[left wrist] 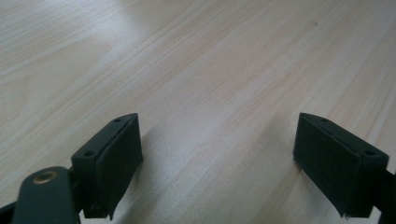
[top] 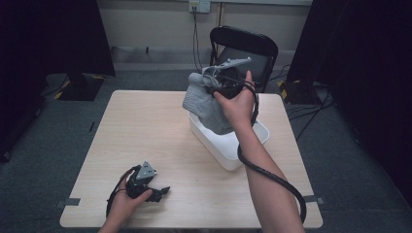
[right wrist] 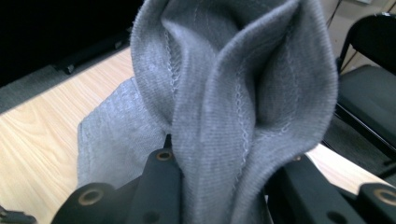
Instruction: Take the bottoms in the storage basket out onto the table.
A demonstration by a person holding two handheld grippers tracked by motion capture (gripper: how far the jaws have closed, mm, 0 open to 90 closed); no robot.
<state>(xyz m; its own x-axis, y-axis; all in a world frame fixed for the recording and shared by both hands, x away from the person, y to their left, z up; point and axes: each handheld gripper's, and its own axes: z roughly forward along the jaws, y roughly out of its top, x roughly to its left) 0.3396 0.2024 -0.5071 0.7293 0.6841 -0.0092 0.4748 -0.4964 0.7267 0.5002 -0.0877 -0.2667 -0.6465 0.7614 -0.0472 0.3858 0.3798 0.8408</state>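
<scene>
A grey knitted cloth hangs above the white bin at the back right of the table, lifted clear at its top and trailing down into the bin. My right gripper is shut on the cloth's upper fold. In the right gripper view the bunched grey cloth stands between the two black jaws and hides their tips. My left gripper rests low over the table near the front left. Its pads stand wide apart with only bare wood between them.
The light wood table carries the white bin at its right side. A black chair stands behind the far edge, with cables on the floor to the right. The right gripper's cable loops down along the forearm.
</scene>
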